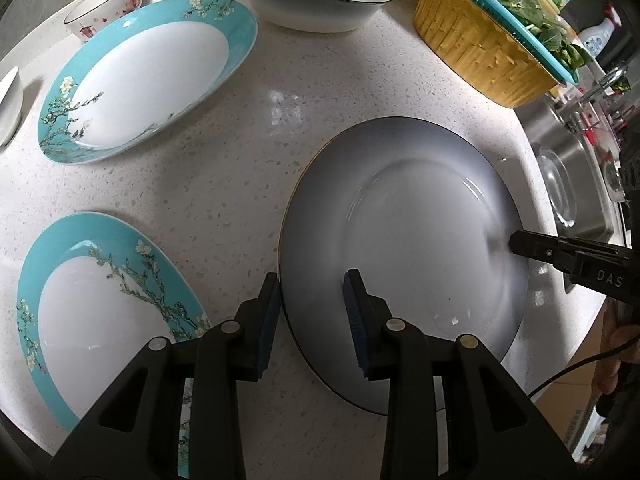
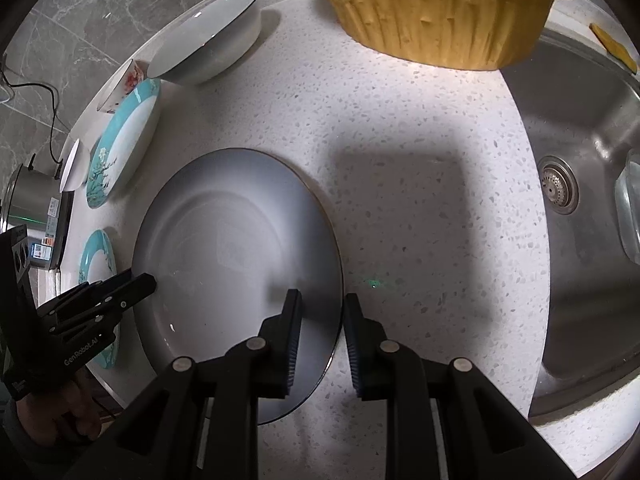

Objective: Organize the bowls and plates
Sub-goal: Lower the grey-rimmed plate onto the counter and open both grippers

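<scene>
Both grippers, left [image 1: 314, 280] and right [image 2: 320, 300], straddled opposite rims of the grey plate [image 1: 400, 232], jaws narrow but not visibly clamping, probably set for a two-handed lift.

The nearer turquoise-rimmed blossom plate [image 1: 92, 320] is partly hidden behind the left gripper's black fingers [image 1: 256, 332] and runs out of the left wrist view at the bottom. A small plain white bowl [image 1: 9, 106] is cut by that view's left edge. In the right wrist view the yellow fluted basin [image 2: 432, 12] is cropped at the top.

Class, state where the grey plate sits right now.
The grey plate lies on the speckled counter, between the two teal plates and the sink, in front of the yellow basin.
</scene>
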A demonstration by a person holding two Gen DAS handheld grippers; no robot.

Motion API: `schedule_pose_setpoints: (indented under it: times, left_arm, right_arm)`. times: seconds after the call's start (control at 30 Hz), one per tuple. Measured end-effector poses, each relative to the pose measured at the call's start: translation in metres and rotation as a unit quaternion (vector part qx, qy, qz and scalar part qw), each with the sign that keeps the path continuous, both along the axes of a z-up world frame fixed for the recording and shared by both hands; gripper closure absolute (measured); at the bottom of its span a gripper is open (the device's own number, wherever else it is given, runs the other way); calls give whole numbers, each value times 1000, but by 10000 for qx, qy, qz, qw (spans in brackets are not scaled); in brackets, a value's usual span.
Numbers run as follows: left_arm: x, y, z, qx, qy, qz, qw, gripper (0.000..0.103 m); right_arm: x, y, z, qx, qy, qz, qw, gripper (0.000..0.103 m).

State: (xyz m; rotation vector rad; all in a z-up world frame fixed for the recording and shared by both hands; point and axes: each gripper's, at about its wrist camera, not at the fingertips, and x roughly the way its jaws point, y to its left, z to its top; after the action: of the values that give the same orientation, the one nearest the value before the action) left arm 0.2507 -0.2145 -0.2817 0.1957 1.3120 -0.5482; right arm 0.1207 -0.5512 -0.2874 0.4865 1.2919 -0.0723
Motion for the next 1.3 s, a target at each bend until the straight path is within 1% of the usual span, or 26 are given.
schedule_pose_setpoints:
  times: [0.23,0.3,0.53,0.67,0.73,0.83,0.87,0.9,1.07,1.17,1.23,1.27,1.3]
  left_arm:
    - [4,-4,0,113,-43,9,9999,72]
    - [3,-6,0,145,-91,22,9999,68]
    - [5,-6,0,142,-173,111,9997,66]
    - [4,-4,0,110,-235,89,9996,62]
    - [4,-6,-1,130,-270,62,9995,57]
    - [4,-5,-2,115,-318,93,9994,43]
    - [5,-4,-3,129,-320,119,9993,37]
    - [5,-3,-3,127,-326,151,9993,35]
    - [8,5,-3,23,-272,250,9993,35]
    - [7,11,-1,-102,-179,271,9994,35]
    - [5,14,0,-151,-134,225,9995,34]
    - [3,16,2,-188,-91,190,9996,33]
    - [1,17,4,-206,-70,181,9996,31]
  right_arm:
    - [0,2,0,-88,-123,27,9999,80]
    - [1,4,1,-128,-153,55,9998,80]
    - [11,13,5,-427,-201,195,9987,79]
    - [13,15,5,-496,-300,238,9980,78]
    - [11,15,4,-519,-394,253,9976,78]
    - [9,18,3,-581,-494,317,9966,74]
    - [10,19,2,-616,-506,341,9962,72]
    - [10,21,1,-655,-500,370,9959,71]
    - [10,22,2,-713,-562,310,9954,70]
    - [8,20,5,-697,-588,260,9955,62]
    - [5,19,10,-663,-685,204,9952,50]
    - [4,19,13,-659,-734,180,9950,40]
    - [3,18,17,-646,-772,180,9948,35]
